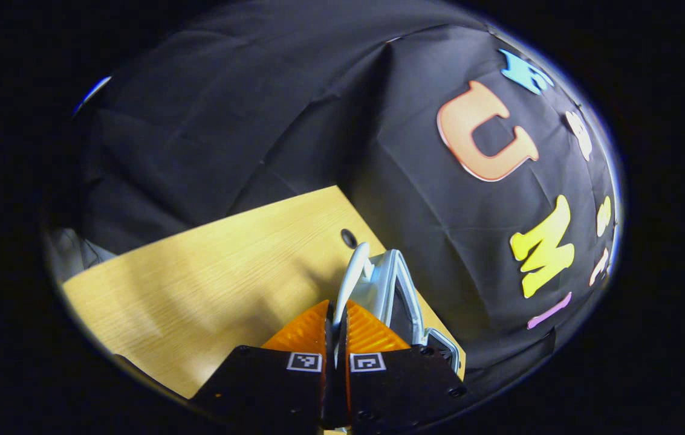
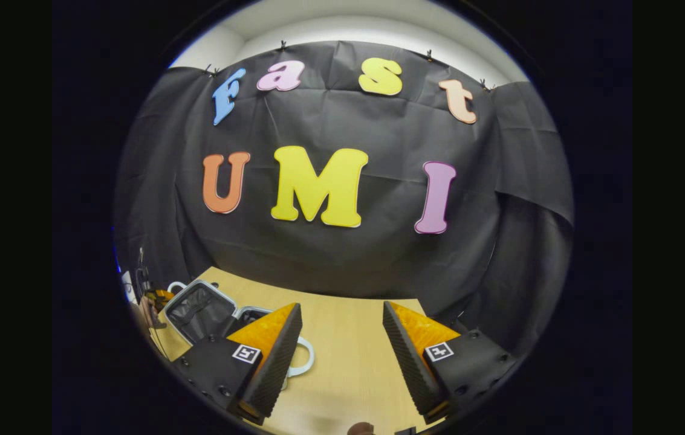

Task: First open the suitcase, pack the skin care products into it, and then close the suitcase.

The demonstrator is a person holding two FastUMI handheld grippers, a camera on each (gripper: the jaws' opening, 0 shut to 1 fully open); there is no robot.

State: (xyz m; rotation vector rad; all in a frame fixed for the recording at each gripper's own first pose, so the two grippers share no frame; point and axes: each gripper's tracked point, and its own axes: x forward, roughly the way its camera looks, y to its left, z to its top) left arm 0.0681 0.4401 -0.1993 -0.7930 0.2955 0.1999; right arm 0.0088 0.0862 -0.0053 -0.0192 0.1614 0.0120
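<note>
In the left gripper view, the left gripper (image 1: 336,326) sits nearest, its two fingers drawn together to a narrow slit on the white carry handle (image 1: 351,275) of the suitcase (image 1: 393,290). The handle rises out from between the fingertips as a slim, pale, curved bar. Just behind the handle the suitcase shows as a silvery-white frame with a dark panel inside it, standing edge-on at the rim of the wooden table (image 1: 215,272). Past the suitcase a small dark hole (image 1: 349,238) marks the tabletop near its far corner. Beyond that hangs the black cloth wall (image 1: 245,121).

In the right gripper view, the right gripper (image 2: 342,335) is closest, its fingers spread wide with nothing between them, poised above bare light wood. Left of this gripper the suitcase (image 2: 200,311) lies open on the table (image 2: 342,350): a white-rimmed shell with rounded corners and a dark mesh lining inside. A white loop handle (image 2: 305,359) shows at the suitcase's near end, partly hidden behind the right gripper's left finger. A second white loop (image 2: 176,285) shows at the suitcase's far end. Left of the suitcase, at the table's edge, the other gripper (image 2: 158,297) and the holding hand appear, too small to read clearly. Behind the suitcase the cloth wall (image 2: 342,266) drops to the table.
</note>
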